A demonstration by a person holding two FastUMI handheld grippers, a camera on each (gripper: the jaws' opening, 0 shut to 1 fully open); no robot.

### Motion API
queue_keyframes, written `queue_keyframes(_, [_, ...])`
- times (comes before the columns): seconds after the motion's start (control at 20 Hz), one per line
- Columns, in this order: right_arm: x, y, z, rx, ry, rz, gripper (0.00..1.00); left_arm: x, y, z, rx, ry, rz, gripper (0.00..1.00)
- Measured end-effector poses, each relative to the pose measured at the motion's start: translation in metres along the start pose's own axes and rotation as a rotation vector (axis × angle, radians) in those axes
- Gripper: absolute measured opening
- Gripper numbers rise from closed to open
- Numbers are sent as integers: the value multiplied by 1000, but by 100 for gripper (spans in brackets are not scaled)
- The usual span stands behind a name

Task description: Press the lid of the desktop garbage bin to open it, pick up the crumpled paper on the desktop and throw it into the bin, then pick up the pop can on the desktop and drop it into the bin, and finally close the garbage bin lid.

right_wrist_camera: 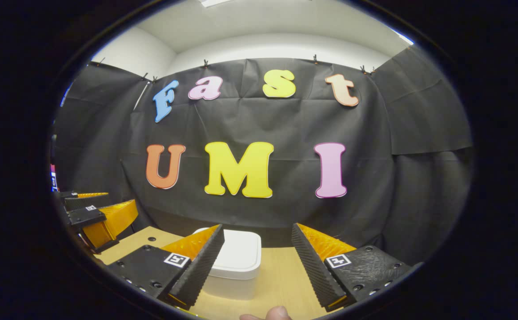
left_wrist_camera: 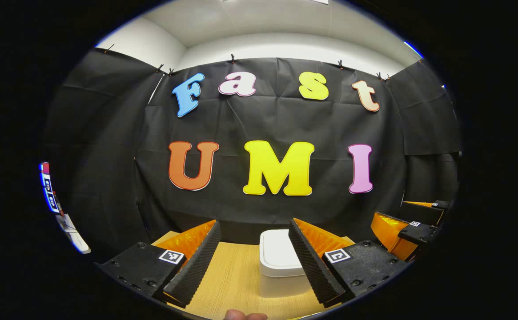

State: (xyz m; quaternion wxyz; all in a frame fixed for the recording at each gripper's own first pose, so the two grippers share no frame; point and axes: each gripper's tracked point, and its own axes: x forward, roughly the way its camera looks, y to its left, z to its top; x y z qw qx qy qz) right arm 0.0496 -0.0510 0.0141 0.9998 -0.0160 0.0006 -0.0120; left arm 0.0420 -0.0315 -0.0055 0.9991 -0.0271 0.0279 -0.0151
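Wooden desktop (left_wrist_camera: 236,275) carries the white garbage bin (left_wrist_camera: 279,262), lid (right_wrist_camera: 241,253) closed, near its far edge by the black cloth wall. Contents cannot be seen. Left gripper (left_wrist_camera: 254,258) and right gripper (right_wrist_camera: 256,262) hover with fingers spread, gripping nothing.

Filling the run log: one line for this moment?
bin lid closed | left gripper open, empty | right gripper open, empty | step: press lid

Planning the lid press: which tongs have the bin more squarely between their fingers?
The left tongs: the bin sits between their fingers; the right tongs have it off toward one finger.
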Motion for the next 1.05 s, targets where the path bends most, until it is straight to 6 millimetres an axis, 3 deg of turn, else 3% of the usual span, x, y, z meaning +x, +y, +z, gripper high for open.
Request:
queue_keyframes(0.75, [1, 3, 0, 5, 5, 11, 98, 1, -2, 1, 0, -5, -6, 98])
queue_keyframes(0.8, [2, 3, -1, 6, 6, 12, 93, 1, -2, 1, 0, -5, -4, 98])
queue_keyframes(0.95, [1, 2, -1, 7, 6, 11, 93, 2, -2, 1, 0, -9, -2, 98])
queue_keyframes(1.05, [0, 0, -1, 8, 6, 7, 98, 0, -2, 1, -1, -10, -2, 98])
